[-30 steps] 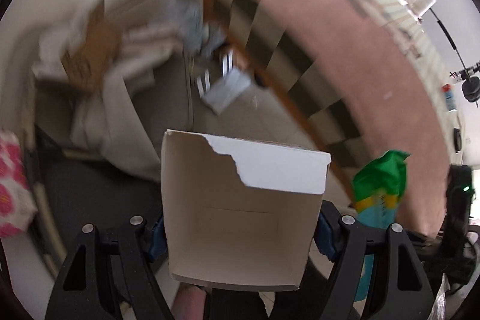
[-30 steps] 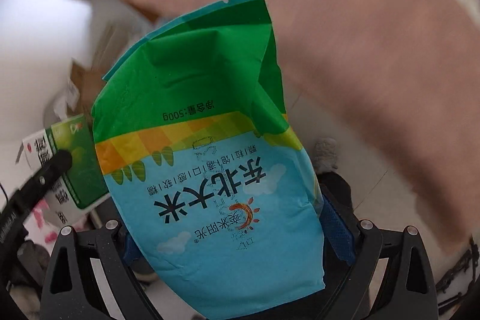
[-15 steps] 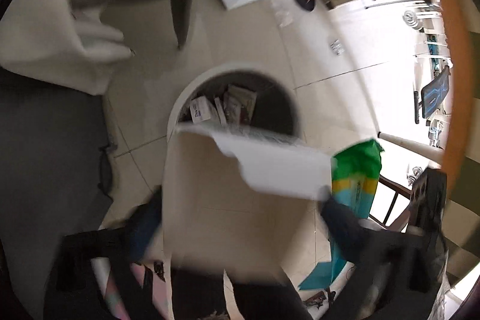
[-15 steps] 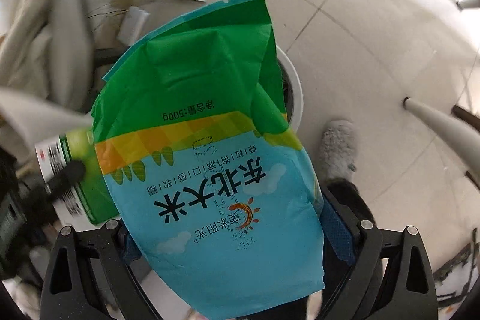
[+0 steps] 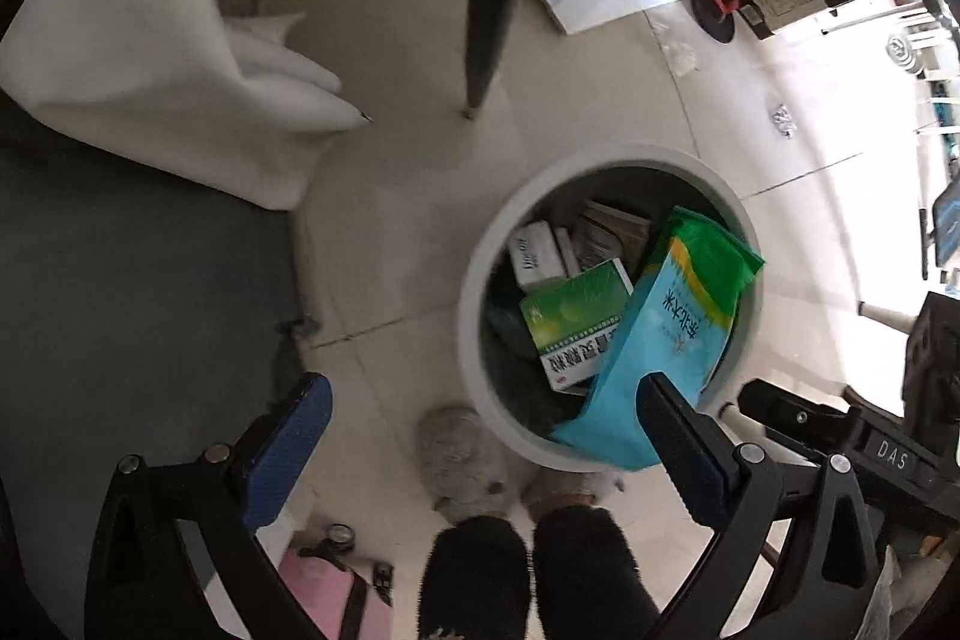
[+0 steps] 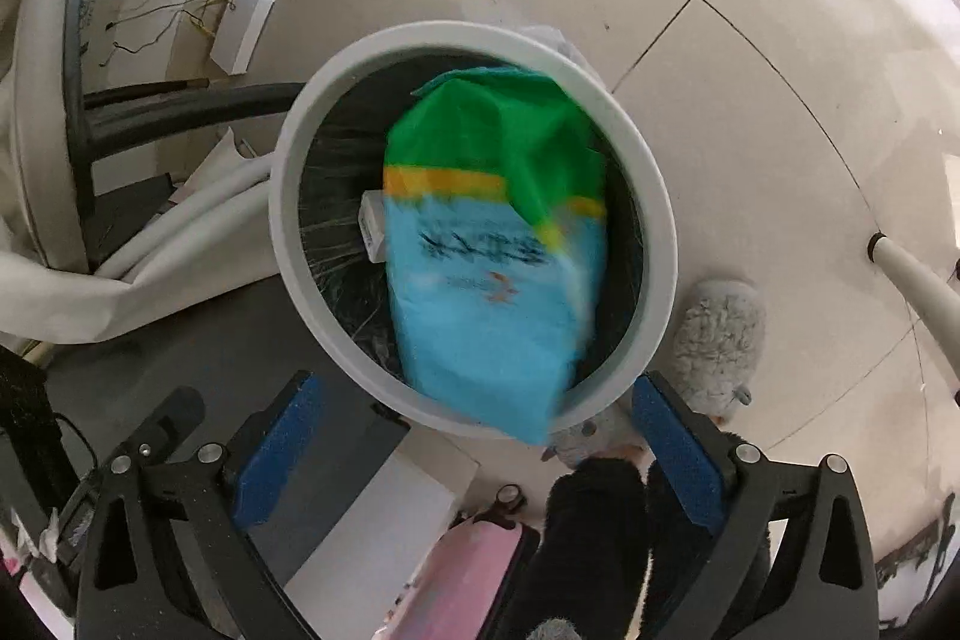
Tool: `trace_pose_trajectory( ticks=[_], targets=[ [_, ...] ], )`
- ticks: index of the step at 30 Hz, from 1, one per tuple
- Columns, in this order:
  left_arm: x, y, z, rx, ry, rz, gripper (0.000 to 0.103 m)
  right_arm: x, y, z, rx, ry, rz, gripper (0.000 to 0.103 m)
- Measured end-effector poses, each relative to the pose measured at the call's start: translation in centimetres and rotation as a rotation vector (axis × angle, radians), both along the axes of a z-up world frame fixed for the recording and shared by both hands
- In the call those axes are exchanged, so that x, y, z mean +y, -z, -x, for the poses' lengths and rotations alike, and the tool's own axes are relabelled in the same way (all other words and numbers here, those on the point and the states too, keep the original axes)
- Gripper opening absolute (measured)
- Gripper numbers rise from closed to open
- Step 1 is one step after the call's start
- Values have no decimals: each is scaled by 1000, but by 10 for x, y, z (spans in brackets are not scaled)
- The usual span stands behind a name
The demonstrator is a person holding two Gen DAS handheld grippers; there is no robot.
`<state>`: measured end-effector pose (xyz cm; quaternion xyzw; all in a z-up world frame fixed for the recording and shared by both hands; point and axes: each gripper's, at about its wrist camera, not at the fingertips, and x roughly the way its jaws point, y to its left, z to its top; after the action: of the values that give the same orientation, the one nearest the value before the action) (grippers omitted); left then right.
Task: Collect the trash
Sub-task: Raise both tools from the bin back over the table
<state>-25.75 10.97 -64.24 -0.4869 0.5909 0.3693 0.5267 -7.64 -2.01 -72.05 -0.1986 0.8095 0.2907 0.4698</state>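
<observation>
The right gripper (image 6: 474, 436) has just spread its jaws wide and grasps nothing, the blue-and-green rice bag (image 6: 492, 244) dropping blurred into the round white trash bin (image 6: 288, 244) with its lower corner still over the near rim; the left gripper (image 5: 480, 442) is likewise released and empty, its green-and-white carton (image 5: 570, 322) lying inside the bin. The likely trouble is the bag catching on that rim and tipping out onto the floor beside the grey slippers (image 6: 717, 334), since it stands tall and leans. Counted: one bin, one bag, one green carton, at least two pale boxes (image 5: 536, 255) beneath, two slippers.
</observation>
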Motion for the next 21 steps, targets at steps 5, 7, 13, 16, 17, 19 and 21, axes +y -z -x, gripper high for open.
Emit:
trace_pose_trajectory(
  ticks=[5,7,13,16,17,19,21],
  targets=[
    [-6,-18,1,57,9,-38,103,9,-30,3,-180,-132,35,103],
    [-11,-29,1,74,17,-44,103,9,-45,7,-229,-171,41,103],
    [-27,-74,2,87,33,-51,103,1,-101,11,-304,-230,24,103],
    [-35,-104,2,85,40,-66,103,5,-136,18,-347,-250,6,103],
    [-38,-115,2,82,41,-70,103,3,-147,21,-353,-251,-1,103],
    [-43,-137,3,72,42,-76,103,1,-174,22,-368,-253,-13,103],
    [-47,-160,3,66,48,-86,103,-3,-196,25,-378,-251,-17,103]
  ],
)
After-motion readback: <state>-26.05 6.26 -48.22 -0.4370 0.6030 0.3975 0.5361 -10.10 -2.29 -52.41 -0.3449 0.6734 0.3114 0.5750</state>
